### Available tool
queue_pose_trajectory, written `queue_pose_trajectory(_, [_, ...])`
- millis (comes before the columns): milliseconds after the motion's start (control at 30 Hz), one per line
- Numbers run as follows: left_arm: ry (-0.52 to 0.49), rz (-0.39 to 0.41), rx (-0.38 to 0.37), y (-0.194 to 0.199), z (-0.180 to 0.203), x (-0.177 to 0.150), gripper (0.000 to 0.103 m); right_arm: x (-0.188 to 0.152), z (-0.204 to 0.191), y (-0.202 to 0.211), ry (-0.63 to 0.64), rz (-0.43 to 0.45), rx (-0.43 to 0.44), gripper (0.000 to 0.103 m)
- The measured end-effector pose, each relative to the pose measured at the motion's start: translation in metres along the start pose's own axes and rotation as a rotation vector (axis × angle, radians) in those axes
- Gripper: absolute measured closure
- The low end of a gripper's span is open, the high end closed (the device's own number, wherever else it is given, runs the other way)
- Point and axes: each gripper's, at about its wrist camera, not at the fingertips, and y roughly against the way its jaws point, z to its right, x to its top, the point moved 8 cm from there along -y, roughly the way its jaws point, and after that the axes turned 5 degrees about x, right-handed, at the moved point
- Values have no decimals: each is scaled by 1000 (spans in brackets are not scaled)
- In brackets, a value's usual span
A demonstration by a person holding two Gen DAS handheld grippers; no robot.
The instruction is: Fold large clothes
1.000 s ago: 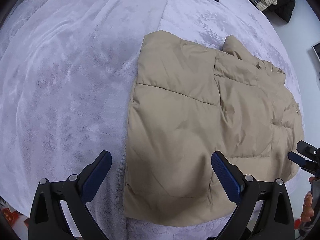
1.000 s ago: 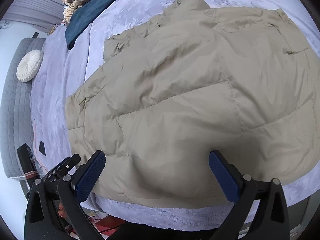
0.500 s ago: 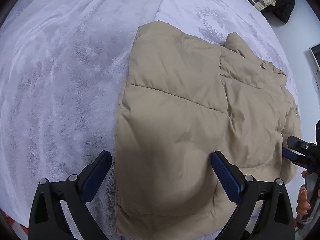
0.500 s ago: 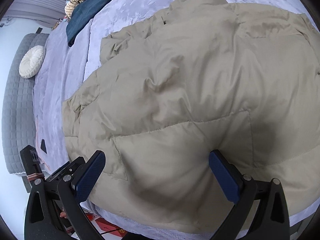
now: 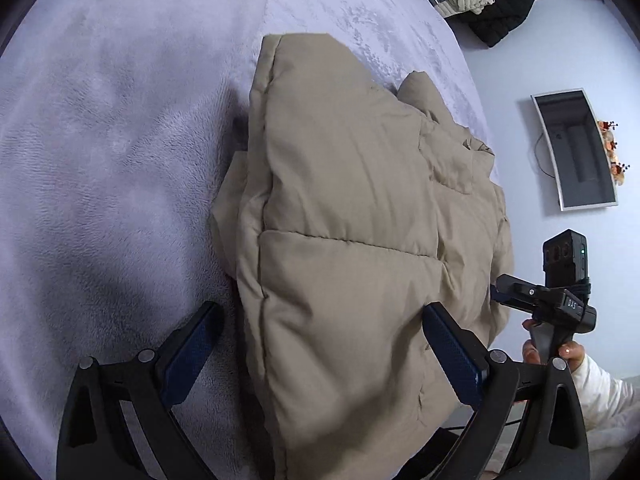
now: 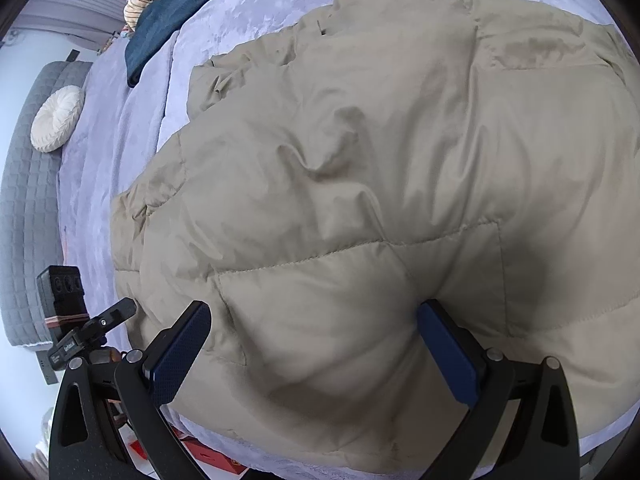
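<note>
beige padded jacket hides its near hem between both spread hand-held grippers.

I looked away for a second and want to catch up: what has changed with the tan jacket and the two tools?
Both tools have moved in closer over the tan jacket: the left tool now straddles its near left edge, and the right tool sits low over the near hem. Neither has taken hold; both stay open. The jacket still lies folded on the bed.
</note>
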Motion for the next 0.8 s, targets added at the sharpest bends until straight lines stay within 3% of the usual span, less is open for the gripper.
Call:
queue_pose_trajectory(133, [-35,-58,-122,-18,21,4,3,-1,-1,-4,11,-1,-9,0])
queue_pose_trajectory(267, [-131,-130,-119,-43,49,4,3,-1,-2,-7,21,-2,-23,0])
queue_pose_trajectory(367, [-127,-155,-115,-51,50,5,3,-1,-2,-8,22,-3,-23,0])
queue_pose_trajectory(400, [-119,-153,-111,-50,49,6,11,0,-2,-8,23,-5,-22,0])
queue_pose_trajectory(433, [-118,-154,-115,-48,49,6,40,0,-3,-8,25,-9,-22,0])
queue_pose_trajectory(500, [-98,-160,-146,-41,51,5,62,0,-6,-5,36,-22,-17,0])
queue_pose_trajectory(600, [-89,-140,-145,-25,62,4,71,3,-12,9,57,-7,15,0])
queue_pose_trajectory(700, [-83,-119,-136,-9,81,3,72,15,-7,28,72,81,-3,2])
queue_pose_trajectory(733, [-85,-113,-128,-4,89,2,72,20,-4,31,66,103,-1,8])
queue_pose_trajectory(767, [-88,-106,-121,2,98,2,72,23,0,31,54,110,2,35])
queue_pose_trajectory(800, [-92,-99,-114,7,107,1,72,27,5,29,42,107,6,70])
